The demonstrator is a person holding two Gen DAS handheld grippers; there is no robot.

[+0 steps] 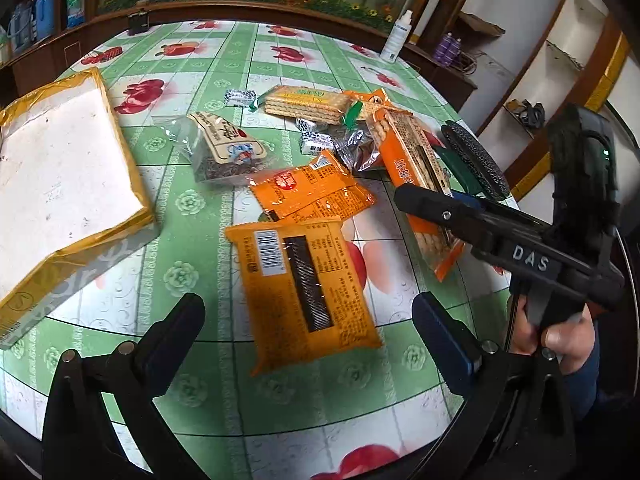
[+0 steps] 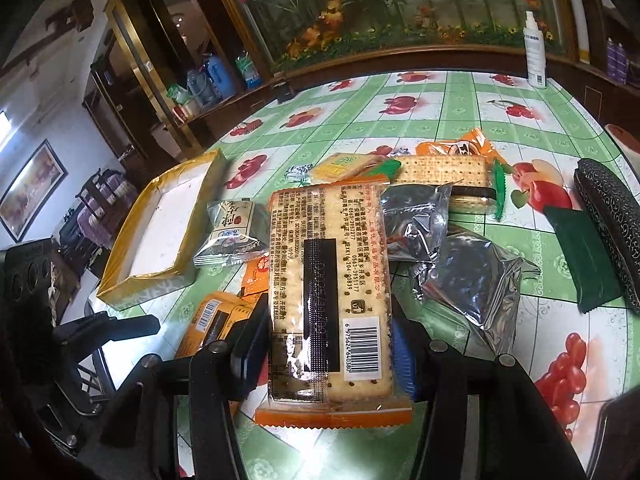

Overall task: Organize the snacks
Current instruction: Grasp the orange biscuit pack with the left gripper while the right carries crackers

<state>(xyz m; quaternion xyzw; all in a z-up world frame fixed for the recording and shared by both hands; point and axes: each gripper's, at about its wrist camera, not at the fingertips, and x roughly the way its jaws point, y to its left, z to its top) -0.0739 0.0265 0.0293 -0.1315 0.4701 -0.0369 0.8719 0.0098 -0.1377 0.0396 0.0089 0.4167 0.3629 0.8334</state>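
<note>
Table with snacks scattered | box empty, nothing sorted yet | right gripper clamps cracker pack | left gripper spread, holds nothing

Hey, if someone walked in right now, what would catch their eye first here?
The right tongs clamp a long orange cracker packet in the foreground. Behind it, a heap of snacks sprawls across the middle of the green fruit-print tablecloth. A white box with a yellow rim sits empty at the left, while the left tongs stand open.
</note>
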